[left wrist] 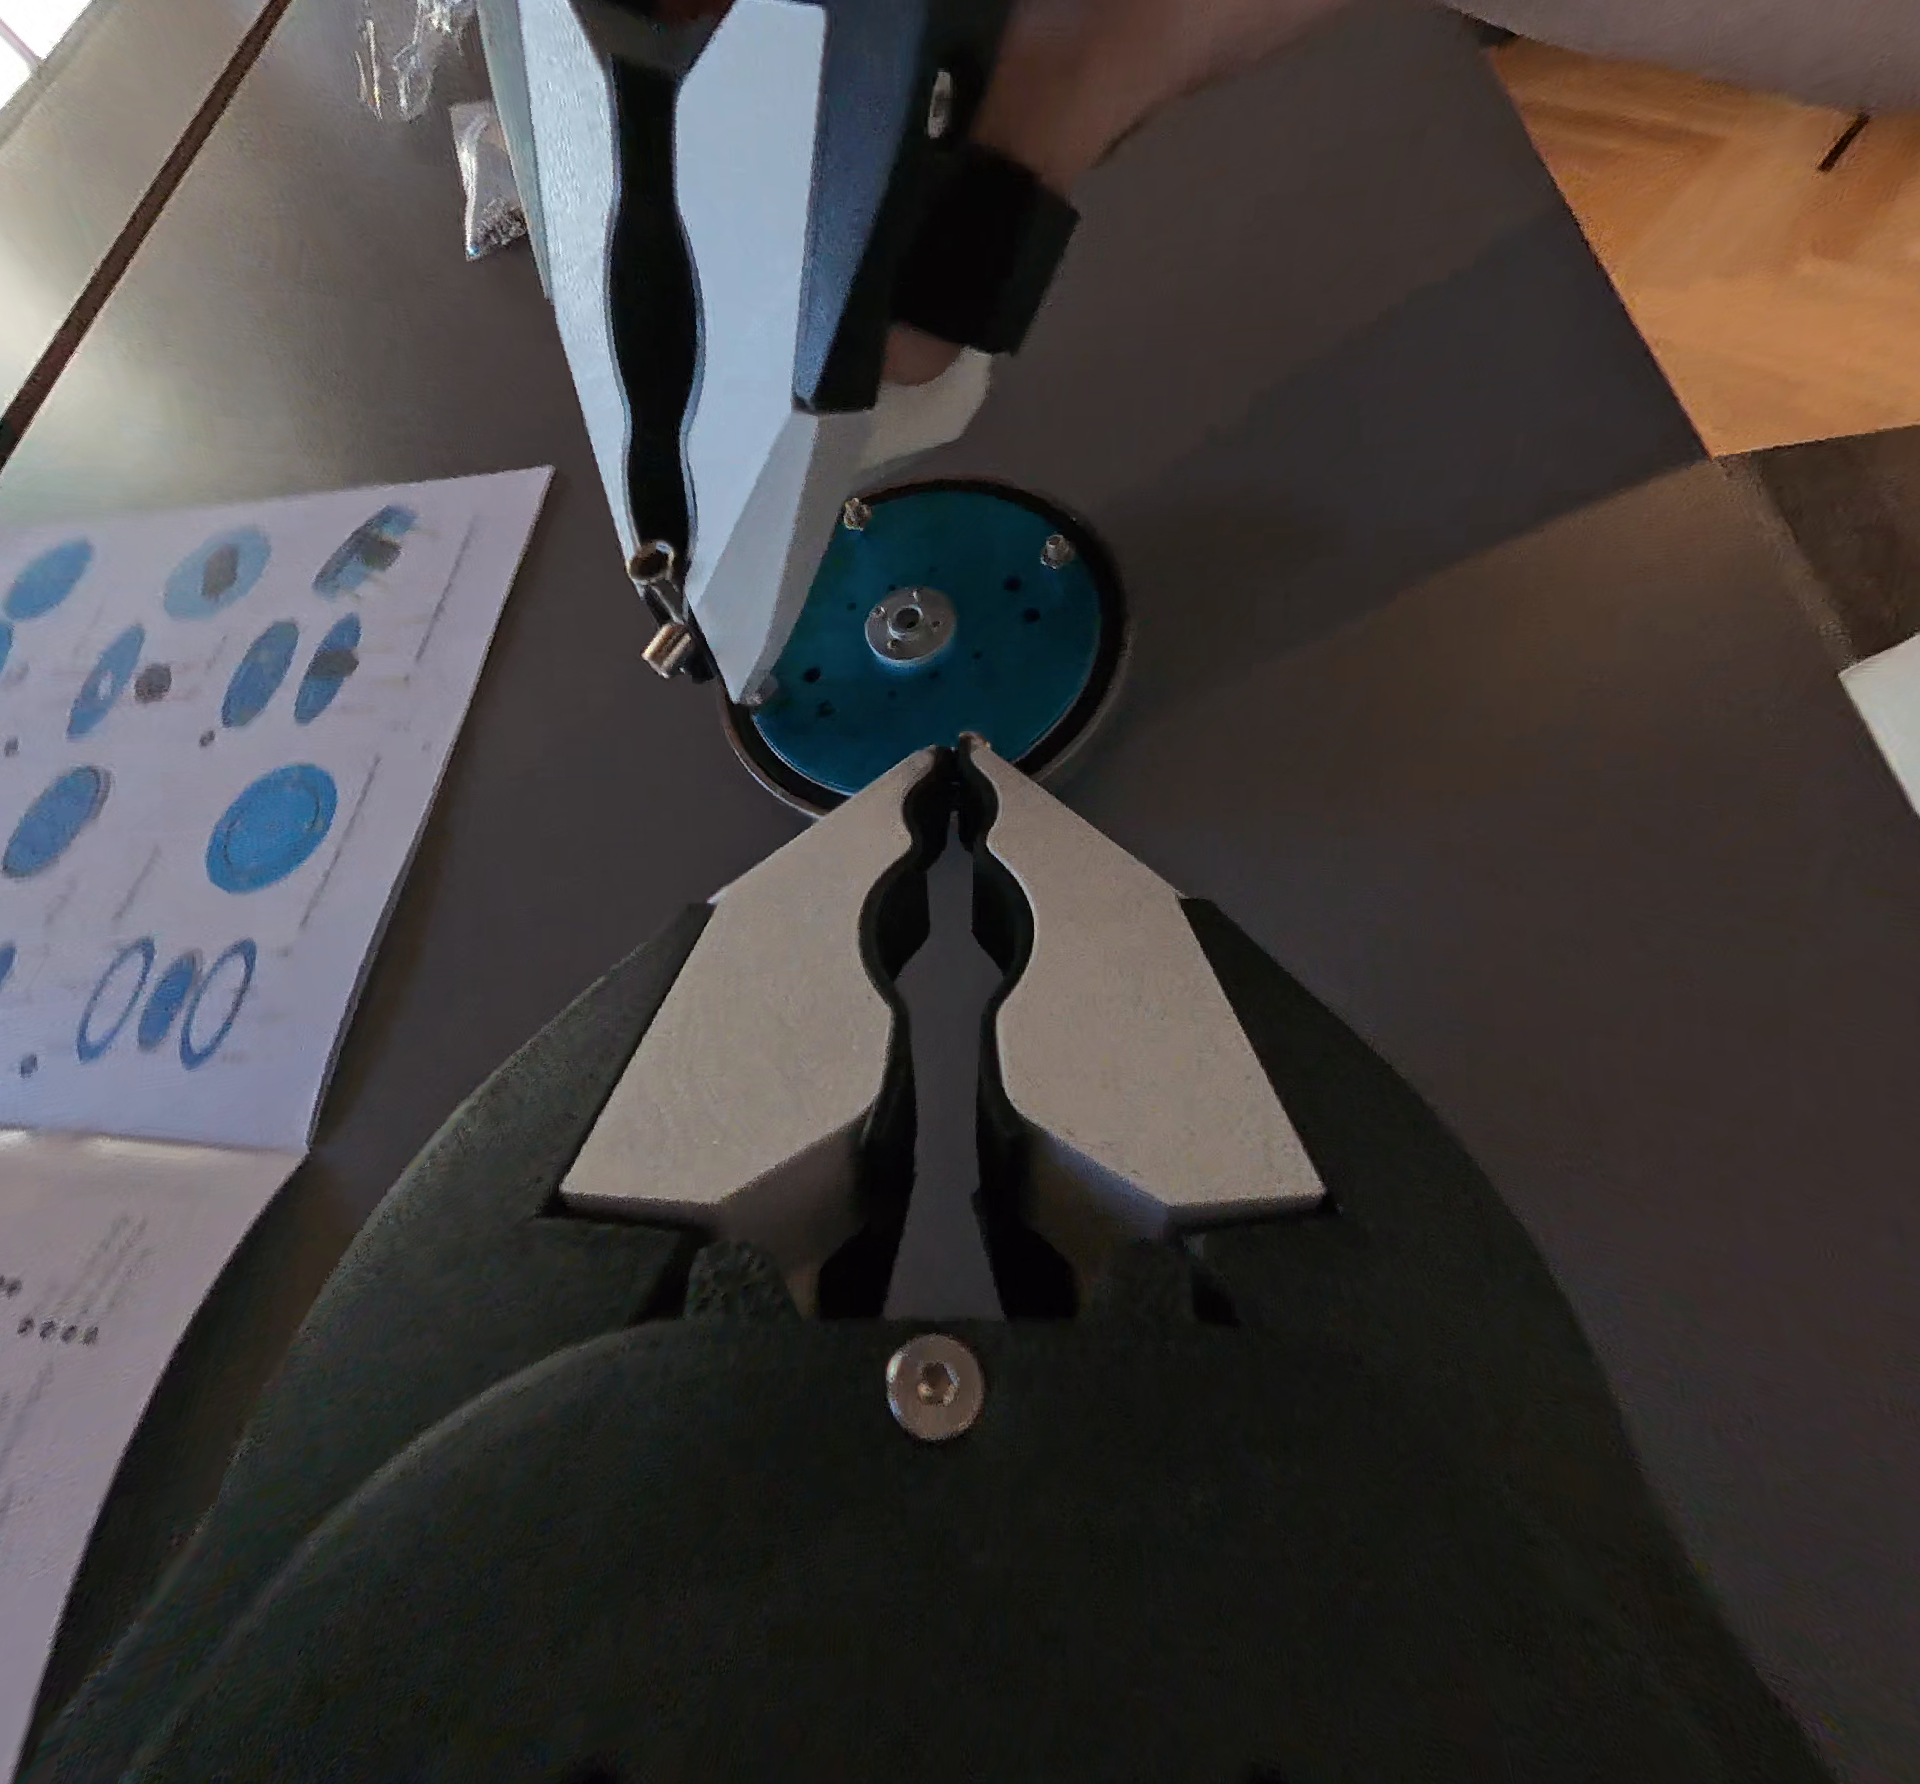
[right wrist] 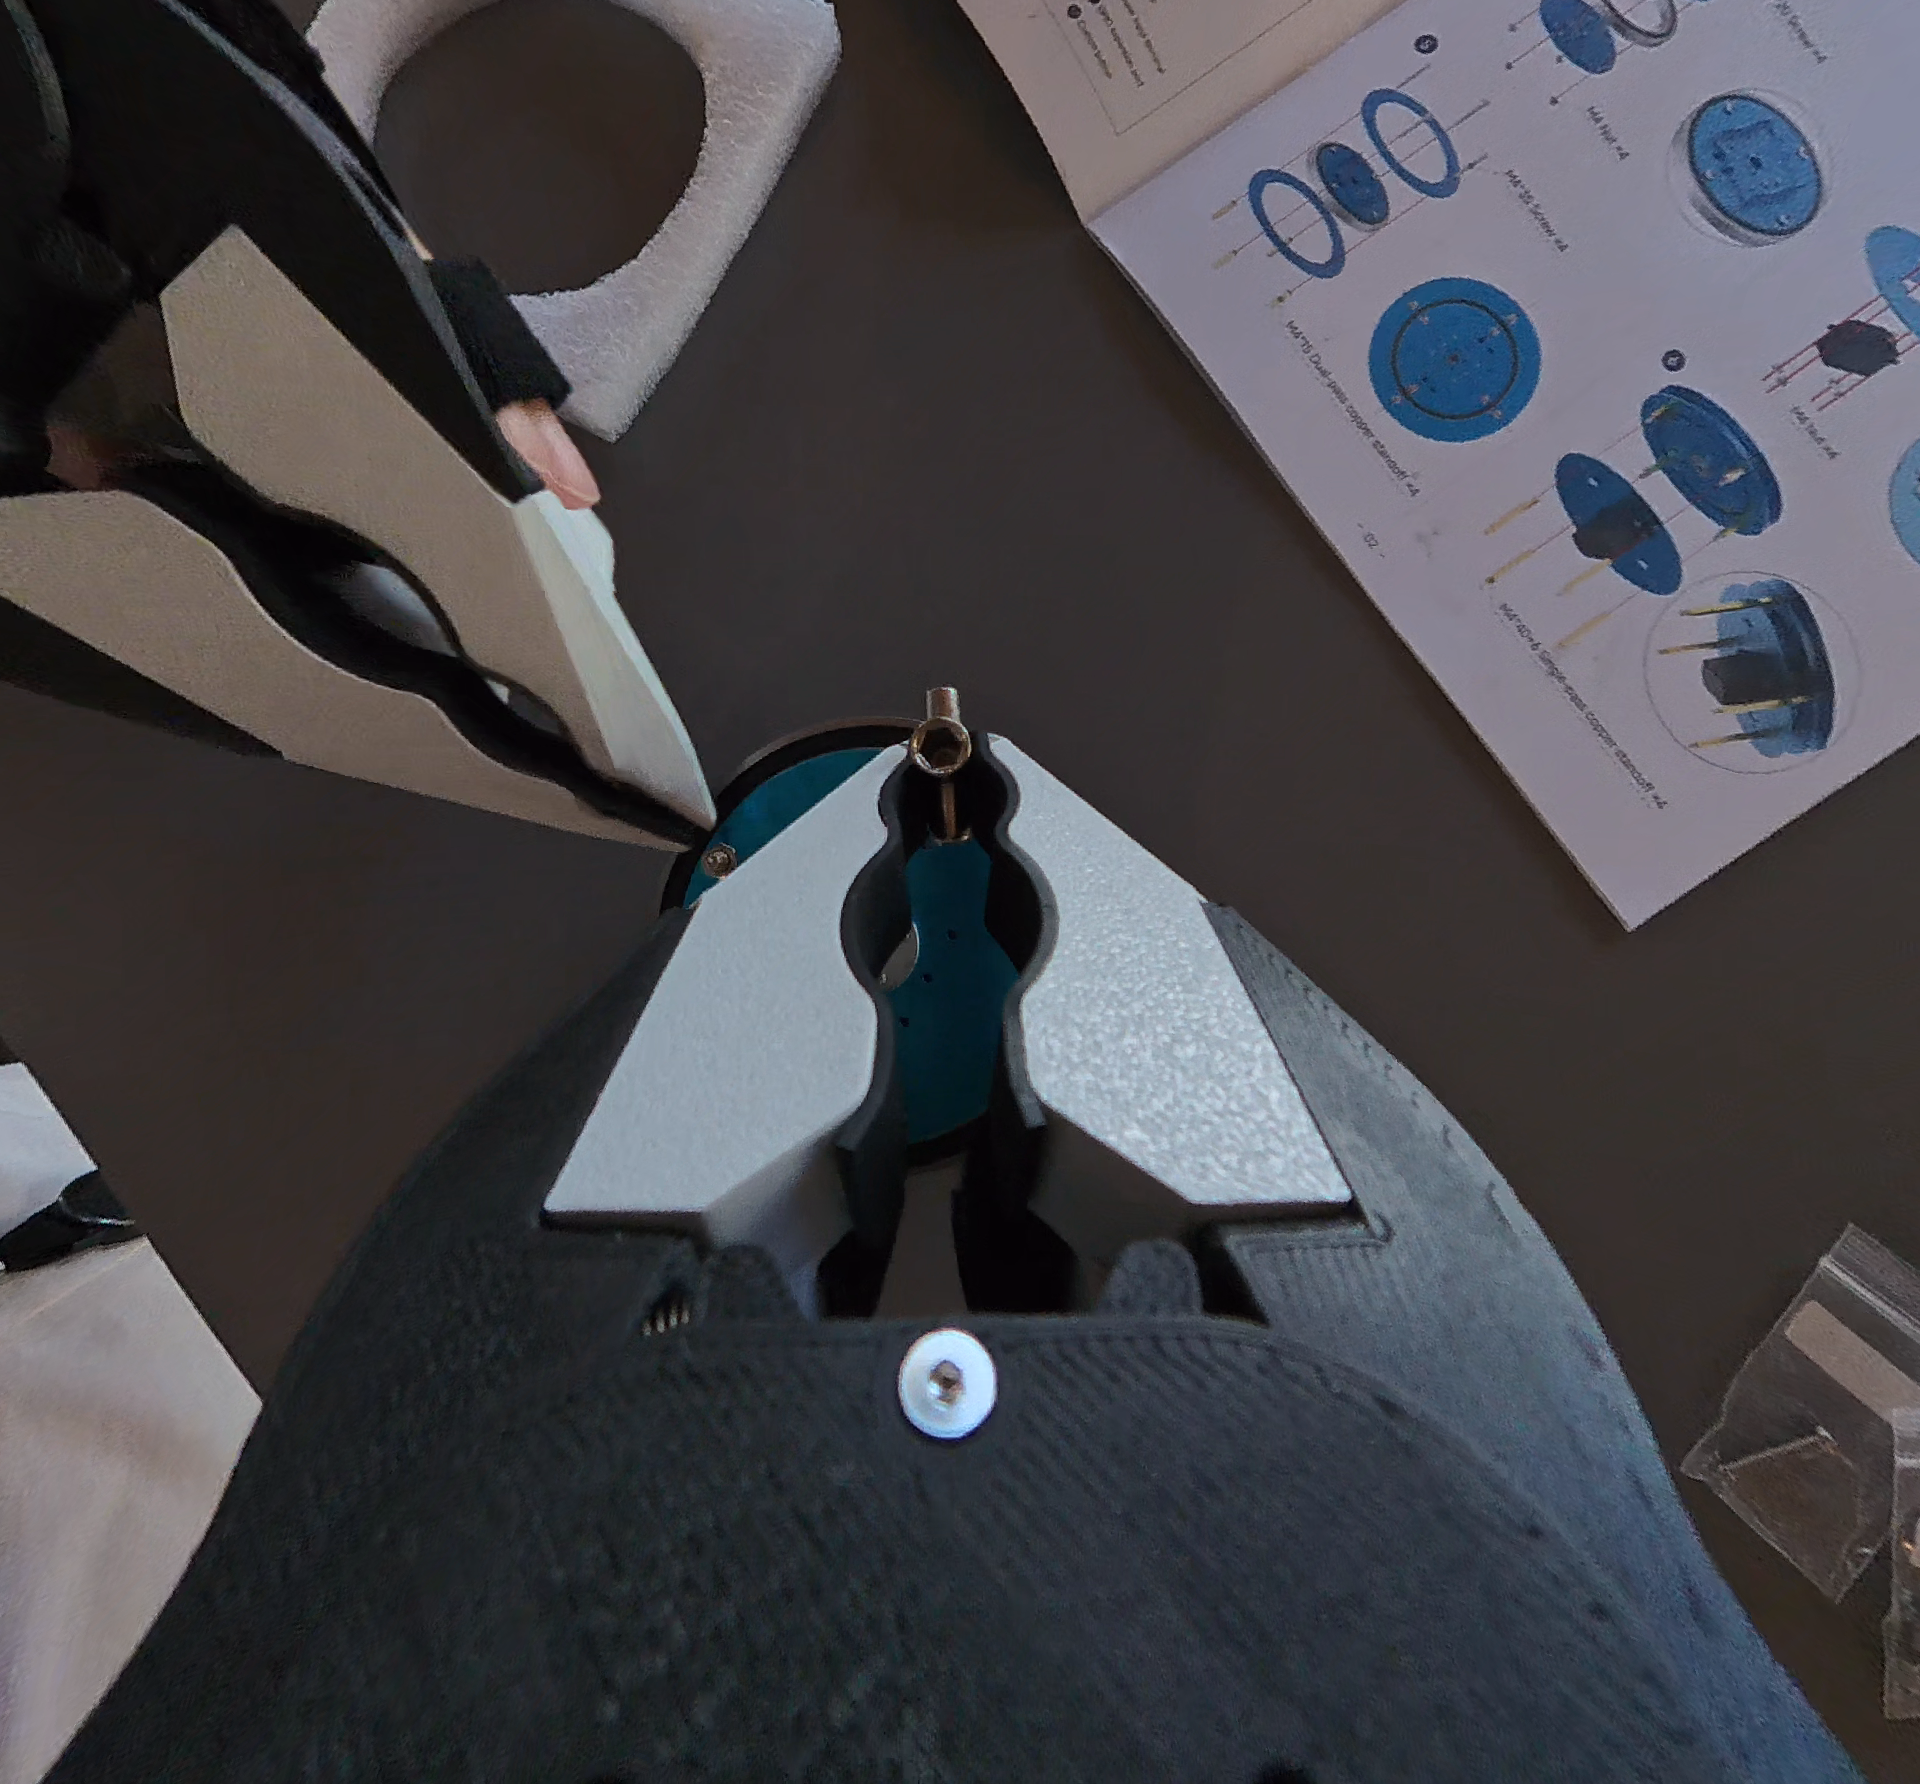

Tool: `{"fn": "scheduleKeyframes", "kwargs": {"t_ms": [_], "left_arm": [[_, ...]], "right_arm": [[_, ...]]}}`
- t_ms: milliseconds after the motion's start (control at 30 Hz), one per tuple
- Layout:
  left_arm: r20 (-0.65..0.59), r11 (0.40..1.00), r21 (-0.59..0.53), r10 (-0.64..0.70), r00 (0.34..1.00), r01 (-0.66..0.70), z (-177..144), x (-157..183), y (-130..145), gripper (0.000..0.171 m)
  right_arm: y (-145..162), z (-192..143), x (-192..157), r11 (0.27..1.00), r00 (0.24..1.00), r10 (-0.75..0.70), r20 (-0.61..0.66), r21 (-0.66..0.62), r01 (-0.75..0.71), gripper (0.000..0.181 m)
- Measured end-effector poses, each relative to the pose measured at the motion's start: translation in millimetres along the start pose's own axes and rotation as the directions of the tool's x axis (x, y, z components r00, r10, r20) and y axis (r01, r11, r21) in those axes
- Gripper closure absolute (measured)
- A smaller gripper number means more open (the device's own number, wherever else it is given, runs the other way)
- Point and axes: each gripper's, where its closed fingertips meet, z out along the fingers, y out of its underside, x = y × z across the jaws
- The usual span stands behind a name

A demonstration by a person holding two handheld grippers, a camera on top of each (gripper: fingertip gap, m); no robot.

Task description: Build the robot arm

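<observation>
A blue disc (left wrist: 935, 633) is seen lying flat in a dark ring on the dark table (left wrist: 1351, 799), with a silver hub (left wrist: 899, 626) at its centre. Three short metal posts (left wrist: 1055, 550) are seen standing upright near its rim, and several small holes in its face are left bare.

The right gripper (right wrist: 943, 747) is held over the disc, so that much of the blue face is seen only through the gap between its fingers. Its jaws are pressed together on a small metal socket tool (right wrist: 943, 704), which is pinched at the very tips, just above the disc's far edge.

The left gripper (left wrist: 961, 760) is brought in from the opposite side, its jaws drawn almost together at the disc's rim. A tiny metal part is glimpsed at its tips; whether that part is pinched cannot be told.

An open instruction booklet (right wrist: 1507, 332) is laid beside the disc, a white foam block (right wrist: 582, 124) with a round hole lies beyond it, and clear plastic bags (right wrist: 1808, 1422) are left near the table's edge
</observation>
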Motion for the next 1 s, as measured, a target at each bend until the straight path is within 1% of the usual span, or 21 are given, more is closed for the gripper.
{"fn": "scheduleKeyframes", "kwargs": {"t_ms": [33, 67, 100, 233, 333, 433, 600, 700, 800, 1000], "left_arm": [[-0.007, 1.000, 0.002, 0.005, 1.000, -0.005, 1.3, -0.7, -1.5, 0.171], [-0.039, 1.000, 0.003, 0.004, 0.999, -0.004, 2.8, 2.5, -2.6, 0.171], [-0.058, 1.000, -0.013, 0.009, 0.998, -0.009, 4.1, 3.9, -1.1, 0.171], [-0.082, 0.999, -0.029, 0.019, 0.996, -0.022, 2.5, 3.6, -2.6, 0.171], [-0.105, 1.000, -0.026, -0.005, 0.994, 0.003, 4.3, 5.4, -1.9, 0.171], [-0.098, 0.999, -0.052, -0.008, 0.995, 0.002, 4.6, 3.7, 2.3, 0.168], [-0.076, 0.999, -0.029, 0.025, 0.997, -0.027, 9.1, 6.4, -0.3, 0.169], [-0.066, 1.000, -0.024, 0.003, 0.998, -0.005, 16.5, 7.7, -5.6, 0.169], [-0.018, 0.999, -0.036, 0.019, 1.000, -0.020, 28.3, 5.9, -12.9, 0.169], [0.151, 0.994, -0.056, 0.097, 0.984, -0.089, 54.1, -7.9, -26.5, 0.171]], "right_arm": [[0.0, 0.1, -0.1, 1.000, 1.000, -0.005, -0.001, -0.004, 0.005, 0.173], [0.0, 0.2, -0.3, 1.000, 1.000, -0.007, 0.000, -0.006, 0.007, 0.173], [0.0, 0.1, -0.5, 1.000, 1.000, -0.007, 0.001, -0.008, 0.007, 0.173], [0.1, 0.0, -0.5, 1.000, 1.000, -0.007, 0.009, -0.007, 0.007, 0.173], [0.1, 0.1, -0.6, 1.000, 1.000, -0.005, 0.017, -0.007, 0.005, 0.173], [0.1, 0.2, -0.7, 1.000, 1.000, -0.007, 0.021, -0.006, 0.007, 0.173], [-0.7, 0.8, -1.1, 1.000, 0.999, -0.024, 0.022, -0.013, 0.024, 0.173], [-0.7, 1.1, -0.7, 0.999, 0.999, -0.030, 0.024, -0.019, 0.030, 0.173], [-0.8, 1.0, 1.1, 0.999, 0.999, -0.027, 0.022, -0.025, 0.027, 0.174], [1.4, -0.8, 4.6, 1.000, 0.999, -0.013, 0.034, -0.023, 0.013, 0.173]]}}
